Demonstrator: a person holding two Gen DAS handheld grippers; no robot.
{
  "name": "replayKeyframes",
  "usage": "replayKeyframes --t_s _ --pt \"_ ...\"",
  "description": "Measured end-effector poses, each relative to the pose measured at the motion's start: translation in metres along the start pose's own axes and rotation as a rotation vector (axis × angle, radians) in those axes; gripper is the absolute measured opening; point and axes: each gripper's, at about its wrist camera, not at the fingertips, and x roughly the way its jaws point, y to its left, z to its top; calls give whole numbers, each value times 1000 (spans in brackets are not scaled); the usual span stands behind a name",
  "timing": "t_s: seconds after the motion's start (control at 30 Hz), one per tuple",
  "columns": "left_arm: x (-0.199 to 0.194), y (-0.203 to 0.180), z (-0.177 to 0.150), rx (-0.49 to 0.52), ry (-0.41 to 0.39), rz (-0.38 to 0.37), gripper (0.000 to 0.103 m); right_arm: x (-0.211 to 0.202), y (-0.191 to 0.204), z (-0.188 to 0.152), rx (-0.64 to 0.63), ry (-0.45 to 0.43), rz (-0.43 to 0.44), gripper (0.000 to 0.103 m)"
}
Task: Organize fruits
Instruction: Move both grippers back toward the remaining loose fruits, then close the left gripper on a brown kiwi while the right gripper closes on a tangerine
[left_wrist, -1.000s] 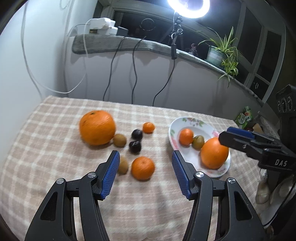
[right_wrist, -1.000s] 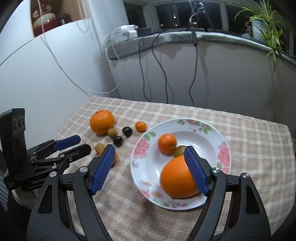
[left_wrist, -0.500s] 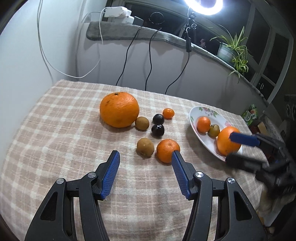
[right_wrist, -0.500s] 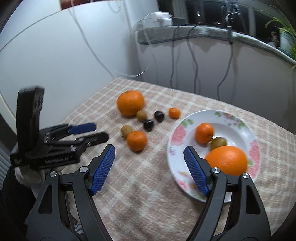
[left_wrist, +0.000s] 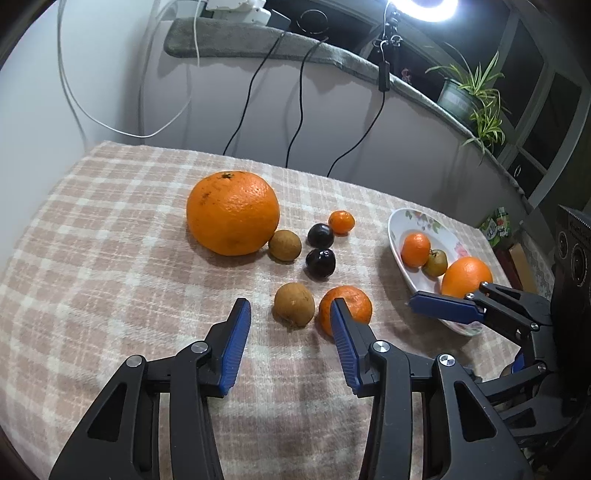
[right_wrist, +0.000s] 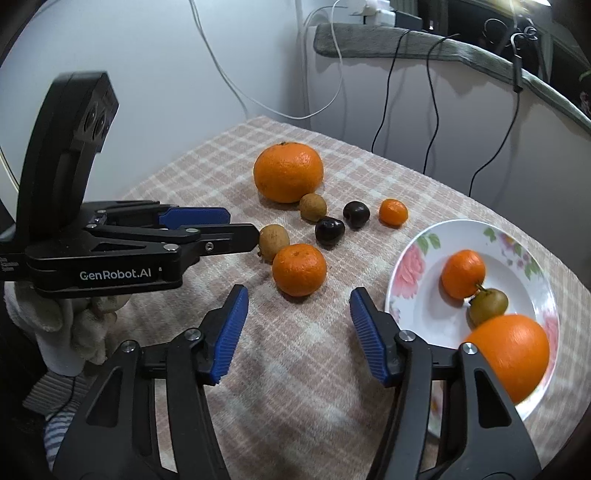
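Observation:
On the checked cloth lie a big orange (left_wrist: 232, 213) (right_wrist: 288, 172), two brown kiwis (left_wrist: 294, 304) (left_wrist: 284, 245), two dark plums (left_wrist: 320, 262) (left_wrist: 320, 235), a tiny mandarin (left_wrist: 341, 222) and a mandarin (left_wrist: 351, 303) (right_wrist: 299, 269). A flowered plate (right_wrist: 413, 273) (left_wrist: 397, 225) holds an orange (right_wrist: 508, 352), a mandarin (right_wrist: 463, 273) and a kiwi (right_wrist: 487, 305). My left gripper (left_wrist: 290, 317) is open, just short of the near kiwi. My right gripper (right_wrist: 298, 304) is open, just short of the mandarin, left of the plate.
Cables hang down the white wall behind the table. A grey ledge (left_wrist: 258, 48) carries a charger and a potted plant (left_wrist: 469, 96). A ring light (left_wrist: 421, 7) shines above. The cloth's edges drop off at left and front.
My left gripper moved forward and left toward the loose fruit. My right gripper swung left off the plate, leaving the orange on it, and now faces the mandarin.

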Motion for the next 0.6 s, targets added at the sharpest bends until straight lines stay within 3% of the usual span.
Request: replayKeyframes --t_s 0.6 --pt "21 0 7 16 47 -4 32 36 5 14 -78 48 -18 47"
